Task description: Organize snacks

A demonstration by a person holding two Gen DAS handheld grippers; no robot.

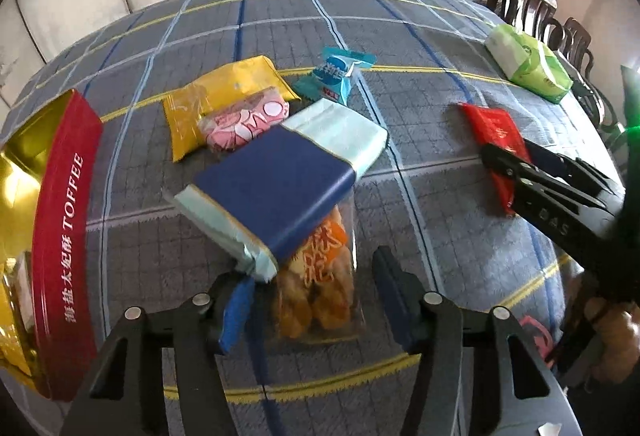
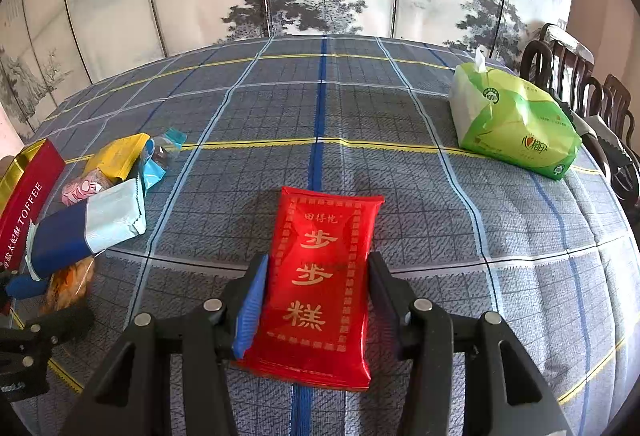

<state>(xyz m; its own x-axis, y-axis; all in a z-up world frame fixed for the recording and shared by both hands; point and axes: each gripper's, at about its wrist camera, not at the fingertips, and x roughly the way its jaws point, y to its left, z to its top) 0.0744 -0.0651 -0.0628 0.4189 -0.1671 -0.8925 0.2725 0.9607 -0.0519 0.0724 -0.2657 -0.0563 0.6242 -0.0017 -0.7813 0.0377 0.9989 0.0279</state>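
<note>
Snacks lie scattered on the quilted blue-grey plaid cloth surface [image 2: 400, 164], apparently waiting to be gathered into the red and gold TOFFEE tin box [image 1: 60, 236] that stands open at the left edge, probably because it is the only container here.

Nearest in the right wrist view, the flat red foil packet with gold characters [image 2: 324, 284] lies lengthwise between the fingers of the right claw [image 2: 316, 300], lined up with them, likely so that closing them pinches its long edges. That claw is spread about as wide as the packet: the blue-padded finger touches the packet's left edge, while the other finger sits just beside the right edge, so I judge the grip not yet firm.

In the left wrist view, the left claw [image 1: 312, 300] is wide open and holds nothing. A clear bag of orange fried crisps [image 1: 320, 288] lies between its fingers, and the corner of a navy and pale-mint paper-wrapped packet [image 1: 280, 176], which rests across the top of the crisps, touches the blue-padded finger.

Farther on, a small pink and white wrapped sweet [image 1: 248, 120] lies on a yellow foil pouch [image 1: 224, 92], with a teal wrapped biscuit [image 1: 336, 76] just beyond. At the far right a green soft tissue pack [image 2: 512, 124] sits well apart from the snacks, probably no part of the sorting.
</note>
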